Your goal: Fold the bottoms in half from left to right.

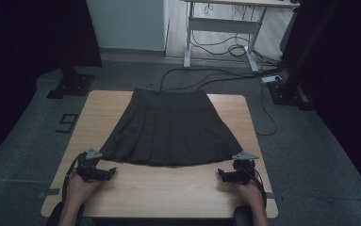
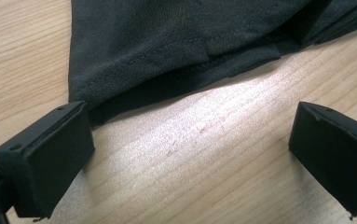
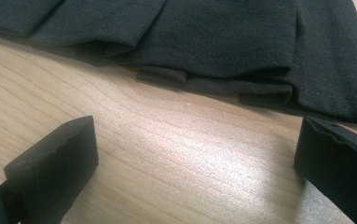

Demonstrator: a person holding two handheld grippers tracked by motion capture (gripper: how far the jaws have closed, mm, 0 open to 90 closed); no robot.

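Your dark skirt [image 1: 171,129] lies flat mid-table [image 1: 168,188], waistband far; both grippers, left [image 1: 106,173] and right [image 1: 224,175], gape empty near its hem corners; dim light blurs the pleats

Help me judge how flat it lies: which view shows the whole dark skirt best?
The high view: the skirt appears entire there, waistband at the table's far edge, hem nearest the person. The left gripper view gives its hem corner close up; the right gripper view gives pleats along the hem.

Dark pleated skirt [image 1: 171,129] flat on table [image 1: 168,188]
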